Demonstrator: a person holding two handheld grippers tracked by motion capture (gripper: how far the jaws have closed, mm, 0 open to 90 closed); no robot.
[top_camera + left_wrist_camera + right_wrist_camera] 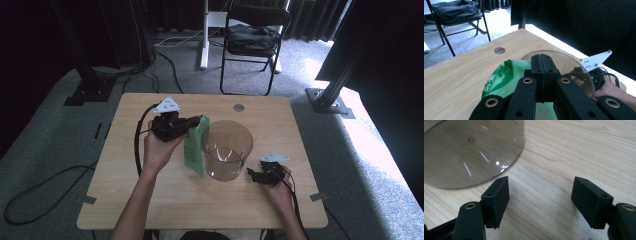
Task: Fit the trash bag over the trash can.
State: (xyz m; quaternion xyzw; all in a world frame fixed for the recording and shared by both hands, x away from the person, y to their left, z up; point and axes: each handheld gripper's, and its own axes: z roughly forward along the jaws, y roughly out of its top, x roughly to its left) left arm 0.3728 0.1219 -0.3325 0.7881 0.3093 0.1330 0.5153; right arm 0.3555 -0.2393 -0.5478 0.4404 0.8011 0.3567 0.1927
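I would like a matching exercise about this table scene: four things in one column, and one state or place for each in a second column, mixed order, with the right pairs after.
Things:
1. left gripper
2. right gripper
3. green bag
4. clear container

States or places:
A. stands upright in the middle of the table
B. jaws open, nothing between them
C. hangs beside the container, held at its top edge
D. jaws shut on a thin green film

Pairs: 1-D, 2-B, 3-C, 4-A

Lab-like recording room, wooden table (150, 200), black curtains (310, 15), metal stands (327, 95), folding chair (252, 37)
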